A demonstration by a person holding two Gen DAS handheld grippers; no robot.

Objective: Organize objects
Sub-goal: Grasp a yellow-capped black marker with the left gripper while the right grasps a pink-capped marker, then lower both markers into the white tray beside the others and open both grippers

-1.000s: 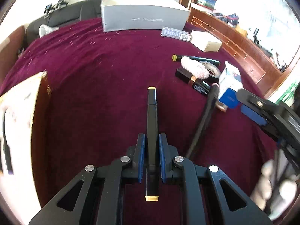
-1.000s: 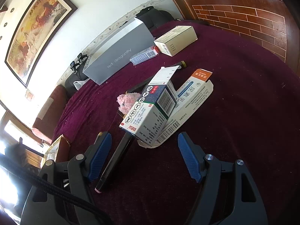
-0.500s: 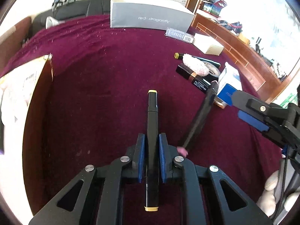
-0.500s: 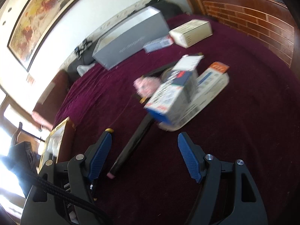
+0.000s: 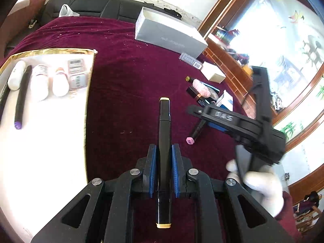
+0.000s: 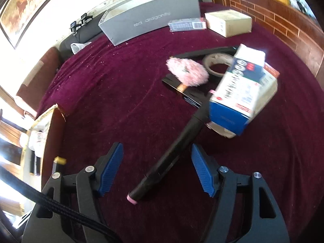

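Observation:
My left gripper point(image 5: 163, 151) is shut on a black marker with yellow caps point(image 5: 164, 125), held above the maroon cloth. A gold-rimmed white box point(image 5: 50, 141) at the left holds a purple-capped marker point(image 5: 22, 99), white bottles point(image 5: 40, 81) and small cartons. My right gripper point(image 6: 157, 151) is open, its fingers either side of a black marker with a pink cap point(image 6: 176, 147) lying on the cloth. That pink-capped marker point(image 5: 195, 131) also shows in the left wrist view, below the right gripper's body point(image 5: 243, 125).
Beyond the pink-capped marker lie a blue-white carton point(image 6: 241, 89), a pink fluffy puff point(image 6: 187, 71), a tape roll point(image 6: 217, 62) and a black carton point(image 6: 182, 91). A grey box point(image 6: 149, 14), a barcode pack point(image 6: 187, 24) and a cream box point(image 6: 227, 22) stand at the back. Wooden wall to the right.
My left gripper has swung left with its marker, bringing the white box's inside into view. My right gripper has moved down over the pink-capped marker, now between its open fingers.

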